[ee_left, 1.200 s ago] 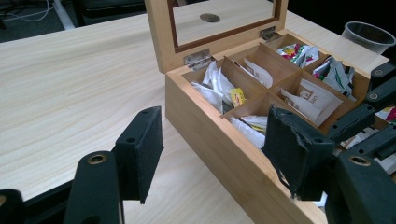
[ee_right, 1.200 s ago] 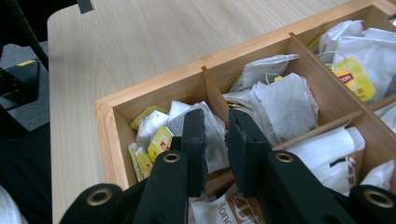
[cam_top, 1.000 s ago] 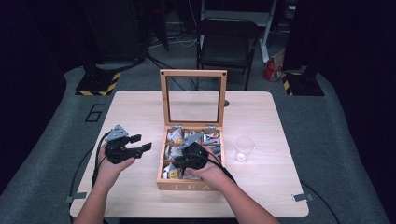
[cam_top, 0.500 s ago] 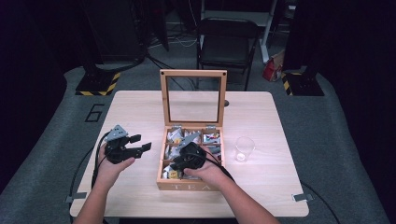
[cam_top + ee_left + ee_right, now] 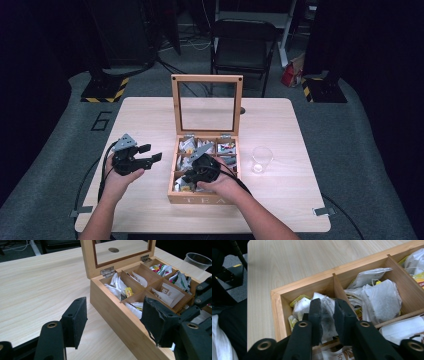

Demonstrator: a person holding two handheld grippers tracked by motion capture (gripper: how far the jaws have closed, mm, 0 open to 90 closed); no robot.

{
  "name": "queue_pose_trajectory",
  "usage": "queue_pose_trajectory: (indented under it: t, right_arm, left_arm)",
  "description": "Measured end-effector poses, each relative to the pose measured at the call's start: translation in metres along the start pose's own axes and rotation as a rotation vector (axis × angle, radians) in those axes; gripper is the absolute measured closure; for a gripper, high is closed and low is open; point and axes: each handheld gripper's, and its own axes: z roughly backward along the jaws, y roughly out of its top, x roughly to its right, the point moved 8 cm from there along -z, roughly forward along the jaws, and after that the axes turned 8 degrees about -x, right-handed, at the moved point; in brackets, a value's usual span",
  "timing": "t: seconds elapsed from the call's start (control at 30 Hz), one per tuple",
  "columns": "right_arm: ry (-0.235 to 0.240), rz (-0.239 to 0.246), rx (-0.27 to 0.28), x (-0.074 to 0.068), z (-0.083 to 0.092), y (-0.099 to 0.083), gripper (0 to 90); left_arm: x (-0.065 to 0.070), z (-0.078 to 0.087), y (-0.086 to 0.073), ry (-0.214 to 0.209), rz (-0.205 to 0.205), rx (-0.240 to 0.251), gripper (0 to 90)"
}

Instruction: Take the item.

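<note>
— Step in hand? Picking a tea bag, by the look of it. Right gripper down in the near-left compartment of the open bamboo tea box with the glass-paned lid, jaws just closing on a white, translucent paper tea bag, pads pressed on it from both sides.

— And the other? Left gripper parked over the pale wooden table, at nine o'clock of the box, jaws released, nothing between them.

— Where exactly in the box? Corner cell nearest the person, at about seven o'clock from the box's middle; more sachets packed around the pinched one, a yellow-edged one just behind it.

— Next move, probably? Straight lift to clear the wooden divider, slow enough to shed any neighbour dragged along. Then likely across to the clear plastic cup standing at three o'clock of the box, well apart from it.

— Risk? Thin paper, so a grip on one fold only may slip or tear; tag string snagging on the other sachets also possible.
</note>
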Motion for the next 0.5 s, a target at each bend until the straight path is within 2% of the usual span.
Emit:
queue_pose_trajectory:
  t: [0.23,0.5]
  right_arm:
    - [0.005,0.016,0.007,-0.0036,0.0024,-0.0006,89.2]
    - [0.015,0.025,0.031,-0.006,0.0066,0.0012,90.0]
  left_arm:
    - [-0.0006,0.0003,0.0003,0.005,0.003,0.006,37.0]
    - [-0.0012,0.0001,0.0008,0.008,0.008,0.016,37.0]
